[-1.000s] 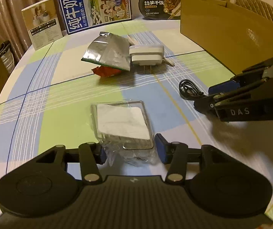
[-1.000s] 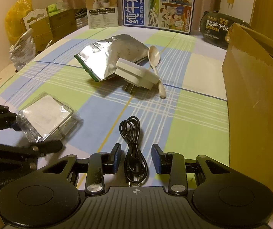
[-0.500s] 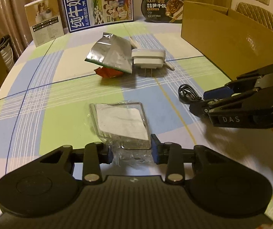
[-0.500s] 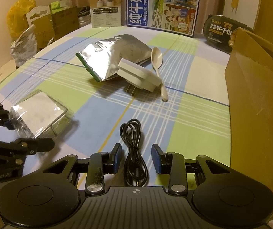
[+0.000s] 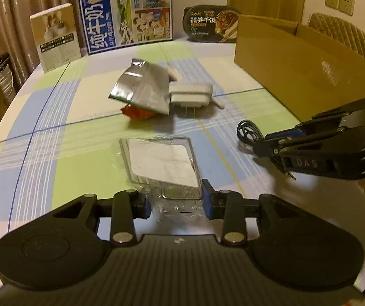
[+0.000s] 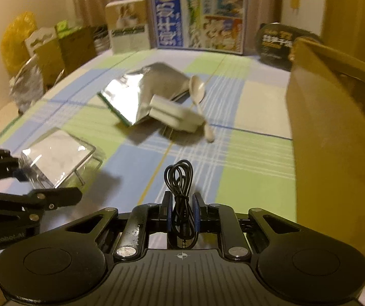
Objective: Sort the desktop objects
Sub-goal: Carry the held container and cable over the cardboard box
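Right wrist view first: the right gripper (image 6: 181, 214) has its jaws clenched on the coiled black audio cable (image 6: 180, 178), loop sticking up ahead of the pads, plug end dangling under them. It's a loose bundle pinched low, so my guess is a strand could slide out or the coil could unravel and snag on the wall of the cardboard box (image 6: 335, 132) on the way in.

Over on the other side, the left gripper (image 5: 176, 202) is squeezing the near edge of the clear plastic packet with the white pad inside (image 5: 162, 163). Only the crinkly wrapper end sits between the pads and the rest juts out forward, so it may sag, twist or slip free if swung fast. It's also close to the right gripper, so they could bump.

Both grippers point forward and downward over the checked tablecloth (image 5: 55, 153), side by side. The foil pouch (image 5: 144, 89), white plug adapter (image 5: 190, 94) and spoon (image 6: 199, 94) lie mid-table, unsorted.
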`<control>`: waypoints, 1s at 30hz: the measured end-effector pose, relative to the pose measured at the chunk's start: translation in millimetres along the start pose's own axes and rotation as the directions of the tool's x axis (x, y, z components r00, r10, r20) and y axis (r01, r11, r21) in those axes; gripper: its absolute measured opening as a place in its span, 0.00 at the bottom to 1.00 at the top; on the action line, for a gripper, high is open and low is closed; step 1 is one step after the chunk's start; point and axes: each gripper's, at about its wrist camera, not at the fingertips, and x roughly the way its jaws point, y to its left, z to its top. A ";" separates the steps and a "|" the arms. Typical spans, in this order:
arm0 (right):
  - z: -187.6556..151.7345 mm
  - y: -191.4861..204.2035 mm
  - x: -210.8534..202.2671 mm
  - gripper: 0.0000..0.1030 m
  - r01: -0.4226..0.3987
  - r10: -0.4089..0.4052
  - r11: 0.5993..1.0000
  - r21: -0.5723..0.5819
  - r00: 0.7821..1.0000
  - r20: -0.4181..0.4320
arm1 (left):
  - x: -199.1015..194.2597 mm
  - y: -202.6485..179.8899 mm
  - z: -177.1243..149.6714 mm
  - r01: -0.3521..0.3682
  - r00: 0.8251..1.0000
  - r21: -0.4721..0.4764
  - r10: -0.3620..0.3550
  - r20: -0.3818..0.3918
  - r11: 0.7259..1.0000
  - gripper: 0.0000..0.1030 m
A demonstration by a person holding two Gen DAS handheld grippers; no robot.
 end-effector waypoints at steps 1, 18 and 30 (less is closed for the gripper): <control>-0.9 -0.4 -5.0 0.12 0.001 -0.001 1.000 0.015 1.000 0.005 | -1.1 -0.9 1.1 0.001 1.000 0.000 -0.001 0.004 1.000 0.31; -6.0 7.5 -113.8 0.12 0.007 -0.025 0.990 0.142 0.992 0.126 | -75.0 -36.5 -0.8 0.016 0.998 -0.105 -0.009 0.067 0.994 0.31; -10.9 -1.7 -164.4 0.12 0.037 -0.070 0.984 0.174 0.981 0.182 | -122.9 -61.2 5.1 0.011 0.994 -0.092 -0.001 0.106 0.996 0.31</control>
